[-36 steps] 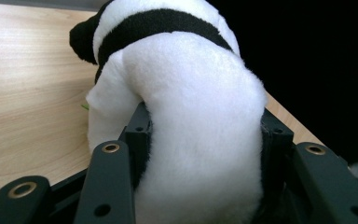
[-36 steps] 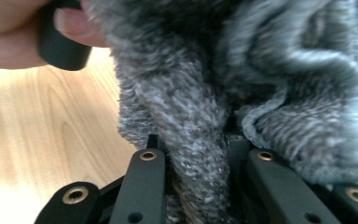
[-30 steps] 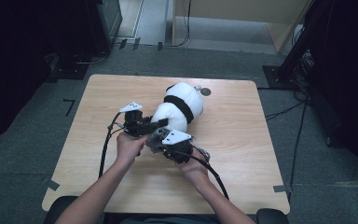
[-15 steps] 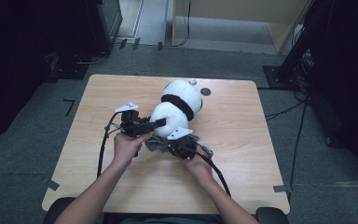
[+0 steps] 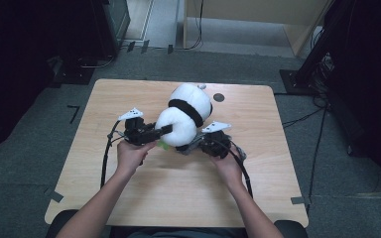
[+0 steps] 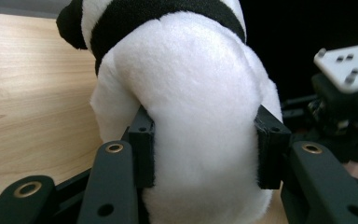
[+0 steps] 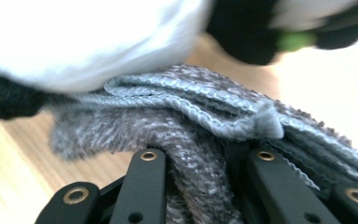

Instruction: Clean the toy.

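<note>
A white plush toy with a black band (image 5: 184,116) lies in the middle of the wooden table (image 5: 129,94). My left gripper (image 5: 165,130) comes in from the left and is shut on its white lower body; in the left gripper view both pads (image 6: 142,144) press into the plush (image 6: 191,107). My right gripper (image 5: 192,147) sits at the plush's near right side, shut on a grey knitted cloth (image 7: 186,116) that is bunched between its jaws (image 7: 205,161) and runs under the plush (image 7: 74,42). A small green bit (image 5: 163,145) shows beneath the toy.
A black round disc (image 5: 219,97) and a small pale object (image 5: 202,87) lie near the table's far edge. Cables trail from both grippers toward the near side. Dark equipment stands on the floor to the left and right of the table.
My right gripper has moved to the right with the grey cloth in its jaws. The plush has shifted a little. The left gripper has stayed put on the toy.
</note>
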Demonstrator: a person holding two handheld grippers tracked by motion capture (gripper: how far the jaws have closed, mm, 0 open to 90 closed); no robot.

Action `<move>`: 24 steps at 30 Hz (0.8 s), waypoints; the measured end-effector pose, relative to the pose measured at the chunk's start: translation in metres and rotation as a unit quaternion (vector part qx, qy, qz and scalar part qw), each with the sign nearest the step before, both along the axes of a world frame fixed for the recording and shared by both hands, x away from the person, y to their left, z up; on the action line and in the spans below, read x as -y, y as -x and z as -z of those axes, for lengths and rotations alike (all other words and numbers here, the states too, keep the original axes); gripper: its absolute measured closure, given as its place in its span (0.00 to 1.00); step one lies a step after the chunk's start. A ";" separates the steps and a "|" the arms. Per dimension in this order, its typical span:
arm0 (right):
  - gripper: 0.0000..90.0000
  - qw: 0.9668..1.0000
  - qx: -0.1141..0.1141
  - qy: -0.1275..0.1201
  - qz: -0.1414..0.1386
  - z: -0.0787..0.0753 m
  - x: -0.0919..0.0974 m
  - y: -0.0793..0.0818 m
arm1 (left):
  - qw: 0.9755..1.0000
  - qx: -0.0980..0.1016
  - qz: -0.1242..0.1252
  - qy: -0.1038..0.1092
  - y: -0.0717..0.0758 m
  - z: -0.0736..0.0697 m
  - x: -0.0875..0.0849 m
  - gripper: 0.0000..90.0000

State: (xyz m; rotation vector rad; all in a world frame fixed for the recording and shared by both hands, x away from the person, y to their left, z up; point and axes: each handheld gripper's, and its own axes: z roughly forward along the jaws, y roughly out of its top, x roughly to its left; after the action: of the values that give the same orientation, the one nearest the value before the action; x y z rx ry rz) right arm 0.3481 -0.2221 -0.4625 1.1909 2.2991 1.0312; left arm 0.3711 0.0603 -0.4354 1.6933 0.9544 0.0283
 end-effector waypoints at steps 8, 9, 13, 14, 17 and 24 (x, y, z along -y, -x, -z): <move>0.85 0.993 0.038 -0.098 0.053 -0.030 0.041 0.002 | 1.000 -0.007 0.005 -0.025 0.001 0.006 0.007 0.59; 0.85 0.992 0.043 -0.106 0.054 -0.033 0.043 0.003 | 1.000 -0.009 0.007 -0.025 0.001 0.007 0.008 0.59; 0.85 0.986 0.068 -0.144 0.049 -0.049 0.047 0.010 | 1.000 -0.007 0.010 -0.021 0.003 0.007 0.011 0.60; 0.85 0.985 0.072 -0.151 0.045 -0.052 0.046 0.012 | 1.000 -0.006 0.013 -0.022 0.004 0.007 0.013 0.60; 0.85 0.985 0.062 -0.158 0.017 -0.055 0.032 0.015 | 1.000 -0.005 0.018 -0.017 0.006 0.006 0.017 0.60; 0.85 0.989 0.047 -0.137 -0.033 -0.052 -0.004 0.024 | 1.000 0.003 0.012 -0.021 0.009 0.004 0.019 0.60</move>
State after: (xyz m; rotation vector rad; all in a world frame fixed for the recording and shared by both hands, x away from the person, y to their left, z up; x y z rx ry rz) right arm 0.3245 -0.2184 -0.4101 1.1430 2.1881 1.4343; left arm 0.3617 0.0410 -0.4399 1.7412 0.9354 0.0383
